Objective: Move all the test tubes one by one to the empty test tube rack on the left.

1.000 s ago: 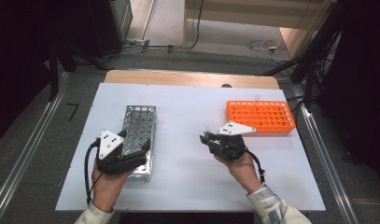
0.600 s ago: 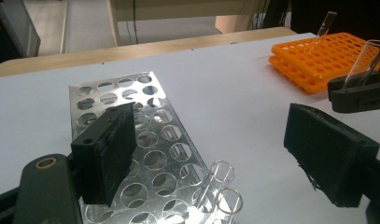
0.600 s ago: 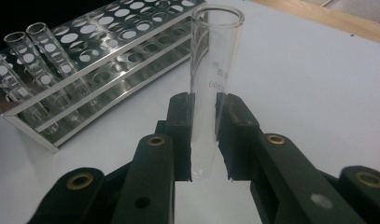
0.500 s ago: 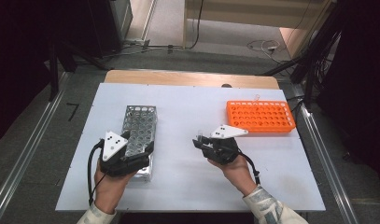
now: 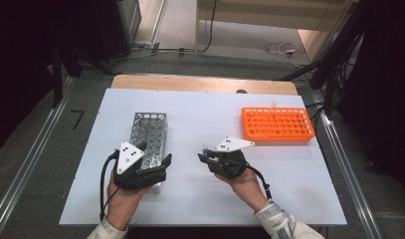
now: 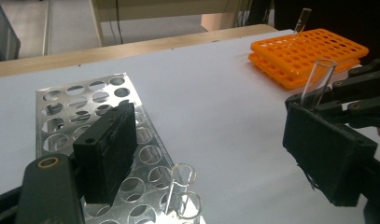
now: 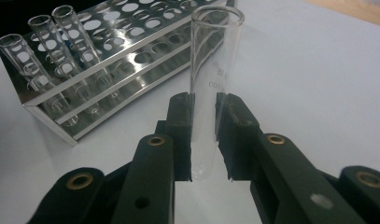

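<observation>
My right gripper (image 7: 204, 140) is shut on a clear glass test tube (image 7: 211, 70), which it holds upright above the white table. In the high view this gripper (image 5: 204, 158) is at mid-table, right of the metal rack (image 5: 149, 132), and the tube (image 5: 206, 148) rises from its tip. My left gripper (image 5: 155, 155) is open at the rack's near end. One of its jaws lies over the rack's holed top (image 6: 85, 98) and the other stands off to the right. Three glass tubes (image 7: 38, 60) stand in the near end of the rack (image 7: 131, 28).
An orange plastic rack (image 5: 277, 124) with several holes lies at the back right of the white table (image 5: 200, 109). One tube (image 6: 302, 21) leans out of the orange rack (image 6: 309, 51). Cables trail from both grippers toward the table's front edge.
My right gripper has carried the tube leftward, from beside the orange rack toward the metal rack. The left gripper has stayed at the rack's near end.
</observation>
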